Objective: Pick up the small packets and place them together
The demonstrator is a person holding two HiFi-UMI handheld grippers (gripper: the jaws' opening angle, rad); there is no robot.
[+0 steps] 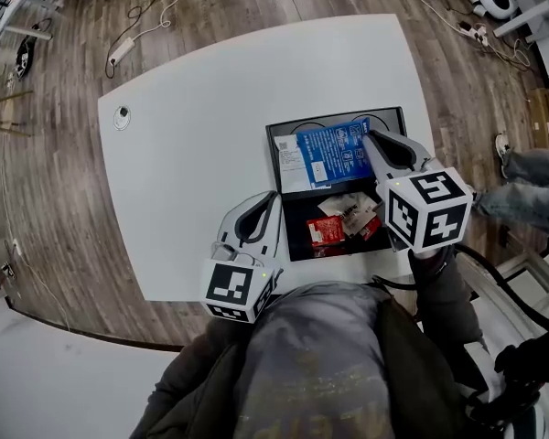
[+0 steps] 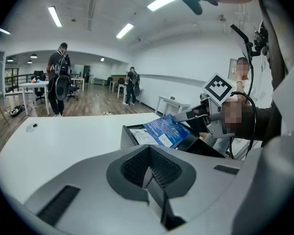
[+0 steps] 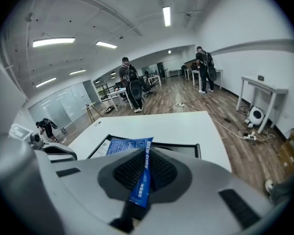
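Head view: inside the black tray, the blue packet lies at twelve o'clock. Red packets are heaped at six o'clock, perhaps the gathering spot.

Left gripper view: the left gripper is pressed closed on nothing and kept clear.

Right gripper view: the blue packet's edge is pinched by the right gripper, seemingly for carrying.

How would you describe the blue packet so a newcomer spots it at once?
On the white table sits a black tray; over its far half is the blue packet, pinched at one edge by the right gripper. It is the only blue thing there, flat and larger than the small red packets in the near half.
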